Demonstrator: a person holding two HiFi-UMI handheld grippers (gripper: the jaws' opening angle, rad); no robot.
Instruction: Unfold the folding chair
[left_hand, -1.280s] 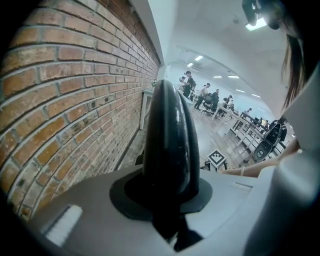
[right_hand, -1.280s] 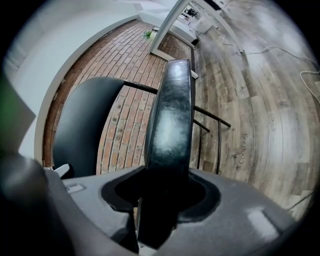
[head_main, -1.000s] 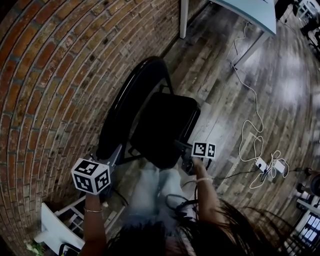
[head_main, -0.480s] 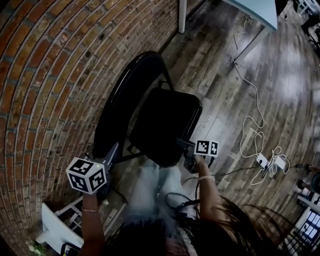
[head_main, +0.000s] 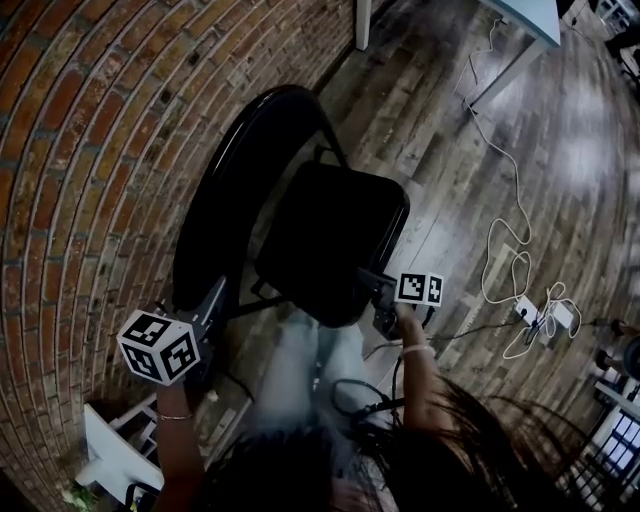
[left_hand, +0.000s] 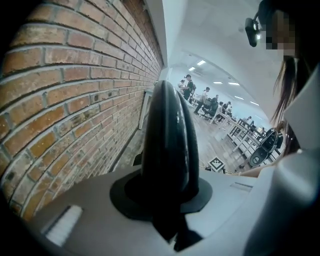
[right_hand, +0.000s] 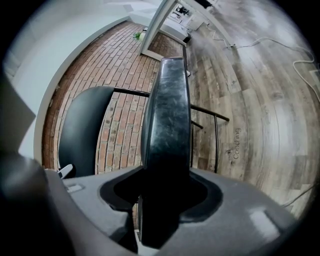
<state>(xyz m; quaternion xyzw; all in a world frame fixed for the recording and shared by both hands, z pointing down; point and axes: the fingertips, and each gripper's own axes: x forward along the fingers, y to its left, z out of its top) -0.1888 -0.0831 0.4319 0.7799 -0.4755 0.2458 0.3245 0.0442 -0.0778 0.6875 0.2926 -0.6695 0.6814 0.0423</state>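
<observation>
— Head view, against a second ago?
— Shows seat (head_main: 345, 215) of folding chair (head_main: 325, 260) a touch farther off backrest (head_main: 235, 190), beside brick wall (head_main: 90, 150). Finds left hand-held gripper (head_main: 214, 297) drawn lower-left, forearm stretched forward; right hand-held gripper (head_main: 372, 285) at seat's near edge, wrist bent inward.
— Left gripper view?
— Clamped on backrest's edge, wall at left.
— Right gripper view?
— Closed over seat's edge, angled downward, wooden floor (right_hand: 260, 100) beyond.

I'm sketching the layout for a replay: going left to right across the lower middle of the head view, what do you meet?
Brick wall → left tool on the chair backrest → chair seat → right tool → white power strip on the floor.
</observation>
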